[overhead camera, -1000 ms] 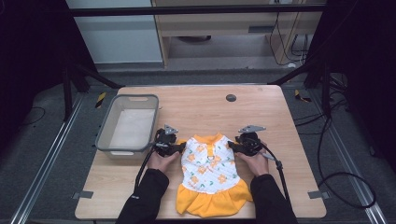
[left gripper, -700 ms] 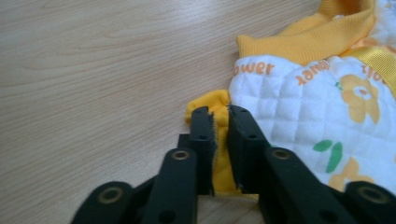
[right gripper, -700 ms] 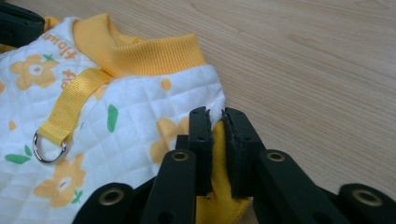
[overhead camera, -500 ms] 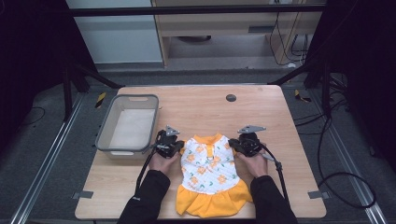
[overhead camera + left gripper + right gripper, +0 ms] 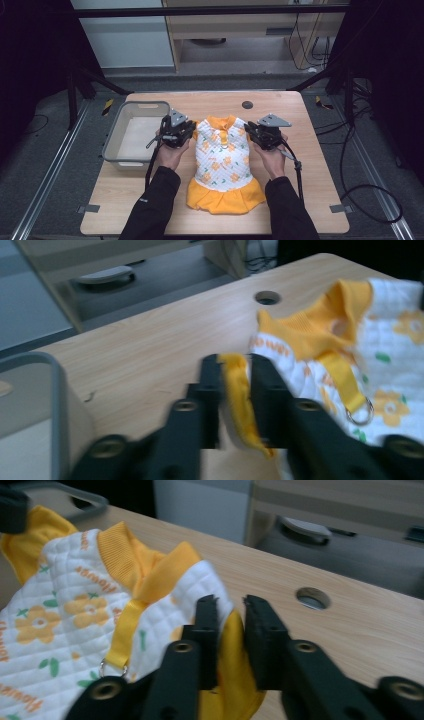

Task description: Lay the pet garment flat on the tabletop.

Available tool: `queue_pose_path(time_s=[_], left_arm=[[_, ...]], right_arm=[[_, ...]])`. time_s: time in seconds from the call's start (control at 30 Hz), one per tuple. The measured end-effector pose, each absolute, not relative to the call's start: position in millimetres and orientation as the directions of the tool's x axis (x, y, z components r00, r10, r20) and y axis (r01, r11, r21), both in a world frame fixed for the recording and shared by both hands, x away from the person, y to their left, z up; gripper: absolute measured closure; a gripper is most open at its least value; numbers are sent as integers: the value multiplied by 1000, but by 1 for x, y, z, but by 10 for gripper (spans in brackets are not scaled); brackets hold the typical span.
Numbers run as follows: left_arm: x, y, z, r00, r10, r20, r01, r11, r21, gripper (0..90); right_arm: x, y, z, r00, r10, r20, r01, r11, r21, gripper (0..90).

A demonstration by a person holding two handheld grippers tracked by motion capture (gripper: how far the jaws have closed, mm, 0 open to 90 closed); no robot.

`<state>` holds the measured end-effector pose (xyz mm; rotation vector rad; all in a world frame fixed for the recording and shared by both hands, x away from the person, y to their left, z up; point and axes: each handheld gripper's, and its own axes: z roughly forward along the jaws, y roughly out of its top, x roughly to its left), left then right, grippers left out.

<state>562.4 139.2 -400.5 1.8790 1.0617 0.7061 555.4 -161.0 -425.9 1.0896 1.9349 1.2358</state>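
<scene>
Small dress (image 5: 224, 160), white quilted with orange flowers and an orange skirt, is seen at the middle of the wooden table (image 5: 310, 150), skirt hem toward the near edge, collar toward the far edge. Its shoulders are lifted off the wood. The orange trim of one shoulder is pinched by the left gripper (image 5: 234, 385); the other shoulder's orange trim is pinched by the right gripper (image 5: 230, 620). Both sets of jaws have just been opening a little from a tighter squeeze, with fabric between them. A grey bin (image 5: 112, 142) is noted just left of the left gripper, near the table's left edge. Bare wood is left behind the collar, up to a round hole (image 5: 247, 105) near the far edge.
</scene>
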Motion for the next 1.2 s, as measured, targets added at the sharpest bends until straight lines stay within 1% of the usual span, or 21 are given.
queue_pose_path(time_s=[0.07,0.1,0.17,0.3,0.4,0.5,0.7,0.77,0.87,0.97,1.1,1.2], left_arm=[[566,143,-402,462,886,39,421,-258,870,530],[565,145,-402,464,886,19,428,-243,871,501],[561,149,-403,469,883,21,417,-243,876,489],[549,153,-400,502,865,-10,419,-233,878,489],[537,153,-398,541,841,-11,413,-255,874,510],[524,149,-399,587,809,2,409,-299,862,566],[505,135,-420,652,758,16,420,-380,824,680],[502,129,-431,661,750,17,432,-399,809,698],[501,123,-448,670,742,20,454,-430,780,708],[502,121,-465,669,743,4,489,-444,751,708],[503,117,-484,673,739,9,515,-477,712,705],[504,117,-492,674,738,5,523,-482,703,703]], right_arm=[[561,-158,-429,-465,879,-104,329,281,902,590],[560,-158,-429,-464,879,-110,322,283,904,573],[556,-159,-429,-478,874,-92,317,269,910,566],[545,-164,-425,-503,860,-82,313,269,911,558],[536,-169,-419,-518,852,-71,312,265,912,567],[525,-174,-413,-538,841,-59,310,263,914,591],[505,-179,-417,-582,813,-35,336,279,899,690],[500,-179,-423,-594,804,-19,354,282,892,720],[493,-179,-437,-611,792,4,383,291,876,757],[488,-177,-454,-626,780,14,417,319,851,778],[485,-173,-477,-640,768,12,456,367,811,779],[484,-168,-489,-653,757,-4,467,407,785,776]])
